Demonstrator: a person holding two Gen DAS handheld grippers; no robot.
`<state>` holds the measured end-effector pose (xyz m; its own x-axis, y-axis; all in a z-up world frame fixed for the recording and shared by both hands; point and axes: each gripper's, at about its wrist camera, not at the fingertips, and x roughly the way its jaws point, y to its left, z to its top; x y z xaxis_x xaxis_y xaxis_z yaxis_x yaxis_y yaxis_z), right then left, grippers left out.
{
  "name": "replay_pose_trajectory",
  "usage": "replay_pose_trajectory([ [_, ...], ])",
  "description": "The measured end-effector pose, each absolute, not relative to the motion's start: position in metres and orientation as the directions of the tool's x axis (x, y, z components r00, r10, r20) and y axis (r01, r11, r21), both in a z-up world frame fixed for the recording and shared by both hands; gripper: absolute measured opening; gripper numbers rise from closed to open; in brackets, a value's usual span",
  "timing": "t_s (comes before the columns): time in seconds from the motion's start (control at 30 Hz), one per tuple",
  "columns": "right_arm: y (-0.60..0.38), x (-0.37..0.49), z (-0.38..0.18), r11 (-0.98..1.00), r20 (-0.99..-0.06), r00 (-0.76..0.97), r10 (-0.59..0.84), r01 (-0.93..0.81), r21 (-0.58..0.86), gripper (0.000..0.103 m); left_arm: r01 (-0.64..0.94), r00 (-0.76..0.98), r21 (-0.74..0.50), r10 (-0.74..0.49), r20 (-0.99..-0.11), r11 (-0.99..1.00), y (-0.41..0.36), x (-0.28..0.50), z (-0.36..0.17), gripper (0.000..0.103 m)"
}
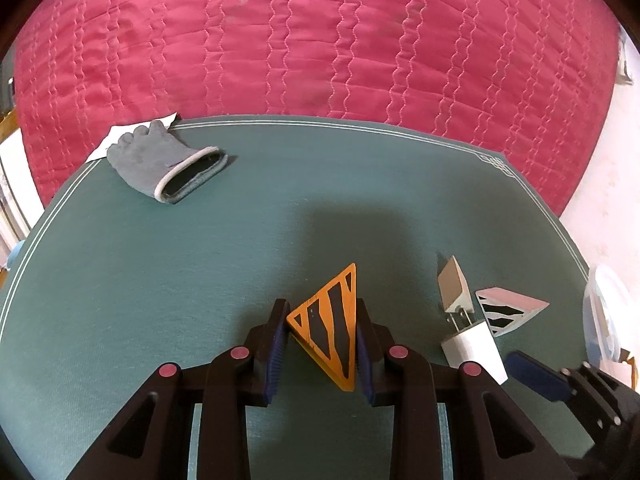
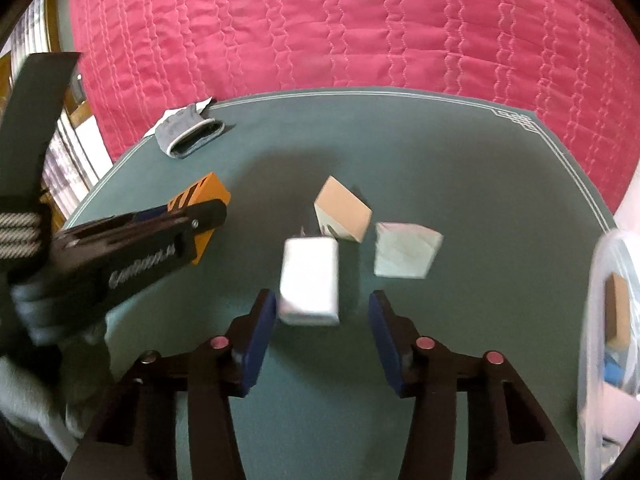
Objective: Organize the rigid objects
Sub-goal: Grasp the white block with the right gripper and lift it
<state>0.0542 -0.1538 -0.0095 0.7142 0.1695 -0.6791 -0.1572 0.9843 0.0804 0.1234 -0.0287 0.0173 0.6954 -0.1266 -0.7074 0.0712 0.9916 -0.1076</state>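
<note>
My left gripper (image 1: 322, 336) is shut on an orange triangular block with black stripes (image 1: 330, 326), held just above the green mat (image 1: 200, 260). It also shows from the right wrist view (image 2: 200, 216), clamped by the left gripper. My right gripper (image 2: 322, 324) is open, its blue pads on either side of a white plug charger (image 2: 310, 280), not touching it; the charger also shows in the left wrist view (image 1: 474, 346). Beyond the charger lie a tan-and-white wedge block (image 2: 344, 214) and a pale pink block with black stripes (image 1: 506, 312), seen as a pale block (image 2: 404, 250) from the right.
A grey work glove (image 1: 168, 166) lies at the mat's far left corner on a white sheet. A clear plastic container (image 2: 608, 340) with items inside stands at the right edge. A red quilted cover (image 1: 320, 40) lies beyond the mat.
</note>
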Motion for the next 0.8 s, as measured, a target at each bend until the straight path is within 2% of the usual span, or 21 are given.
replay_pose_trajectory([
  [0.03,-0.151,0.059,-0.009,0.985,-0.679,0.715,0.167,-0.156,0.079,0.048,0.07,0.695,-0.108,-0.126,-0.708,0.992,-0.029,0.123,0.017,0.032],
  [0.2,-0.146,0.065,-0.009,0.989,-0.683,0.717,0.138,-0.141,0.052,0.032,0.067,0.693,-0.112,-0.127,-0.71,0.991,-0.028,0.124,0.017,0.032],
  [0.57,-0.163,0.035,-0.007,0.99,-0.677,0.723,0.141,-0.109,0.09,0.031,0.072,0.699,-0.12,-0.136,-0.702,0.99,-0.029,0.122,0.02,0.032],
  [0.8,-0.186,0.002,0.01,0.988,-0.638,0.758,0.137,-0.063,0.138,0.031,0.103,0.706,-0.124,-0.16,-0.69,0.987,-0.037,0.114,0.025,0.032],
])
